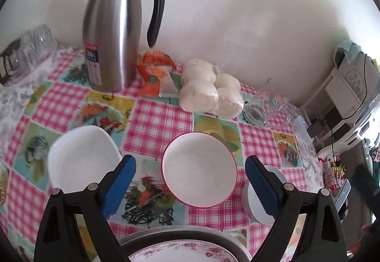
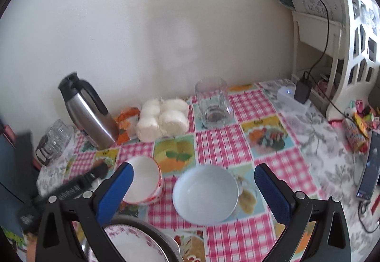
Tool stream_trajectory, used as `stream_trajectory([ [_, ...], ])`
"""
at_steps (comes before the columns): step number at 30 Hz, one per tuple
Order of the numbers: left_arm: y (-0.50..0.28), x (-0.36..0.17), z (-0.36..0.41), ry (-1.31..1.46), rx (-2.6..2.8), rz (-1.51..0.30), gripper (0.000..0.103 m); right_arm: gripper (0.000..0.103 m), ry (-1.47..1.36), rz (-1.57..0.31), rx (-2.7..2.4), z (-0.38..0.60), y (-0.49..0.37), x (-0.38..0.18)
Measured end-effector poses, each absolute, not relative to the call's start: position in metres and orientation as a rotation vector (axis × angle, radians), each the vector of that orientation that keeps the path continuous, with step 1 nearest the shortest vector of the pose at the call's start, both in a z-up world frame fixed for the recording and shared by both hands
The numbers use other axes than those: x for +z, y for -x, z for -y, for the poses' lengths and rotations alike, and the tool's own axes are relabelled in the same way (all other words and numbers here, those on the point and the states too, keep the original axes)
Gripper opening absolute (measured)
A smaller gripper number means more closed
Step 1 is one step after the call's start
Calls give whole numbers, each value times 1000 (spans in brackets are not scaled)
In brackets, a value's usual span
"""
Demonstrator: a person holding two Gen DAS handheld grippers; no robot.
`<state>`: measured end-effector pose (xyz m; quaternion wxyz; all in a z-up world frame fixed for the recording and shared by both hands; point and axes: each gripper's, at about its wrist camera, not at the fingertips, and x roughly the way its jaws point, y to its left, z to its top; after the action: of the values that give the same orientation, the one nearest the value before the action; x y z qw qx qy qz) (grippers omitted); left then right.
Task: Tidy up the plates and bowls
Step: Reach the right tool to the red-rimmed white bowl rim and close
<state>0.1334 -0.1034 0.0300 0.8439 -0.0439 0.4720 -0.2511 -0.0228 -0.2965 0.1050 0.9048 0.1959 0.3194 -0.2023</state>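
Each gripper, left gripper and right gripper, has black angular arms, silver screws and blue ribbed pads.

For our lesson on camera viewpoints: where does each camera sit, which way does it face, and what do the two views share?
Left wrist: sits on the left gripper, angled down at the red-rimmed bowl; its open blue fingers show.
Right wrist: sits on the right gripper, angled down at the pale blue bowl; its open fingers show.
Shared: both bowls, steel jug, buns, floral plate.
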Motion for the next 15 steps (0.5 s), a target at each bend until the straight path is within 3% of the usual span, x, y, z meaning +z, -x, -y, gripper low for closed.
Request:
stream_trajectory([
  [2, -139, 21, 107, 89, -539, -1024, 80, 103, -402, -648, -410, 299, 14, 114],
  [6, -149, 1, 112, 82, -537, -1086, 73, 103, -394, -729, -420, 295, -20, 105],
  [10, -157, -15, 111, 87, -531, -1136, 59, 101, -398, -807, -397, 285, -48, 75],
  [13, -162, -24, 109, 103, -529, -1168, 47, 86, -395, -859, -396, 278, -66, 50],
  [15, -162, -27, 111, 92, -536, -1172, 45, 78, -409, -902, -393, 276, -76, 33],
])
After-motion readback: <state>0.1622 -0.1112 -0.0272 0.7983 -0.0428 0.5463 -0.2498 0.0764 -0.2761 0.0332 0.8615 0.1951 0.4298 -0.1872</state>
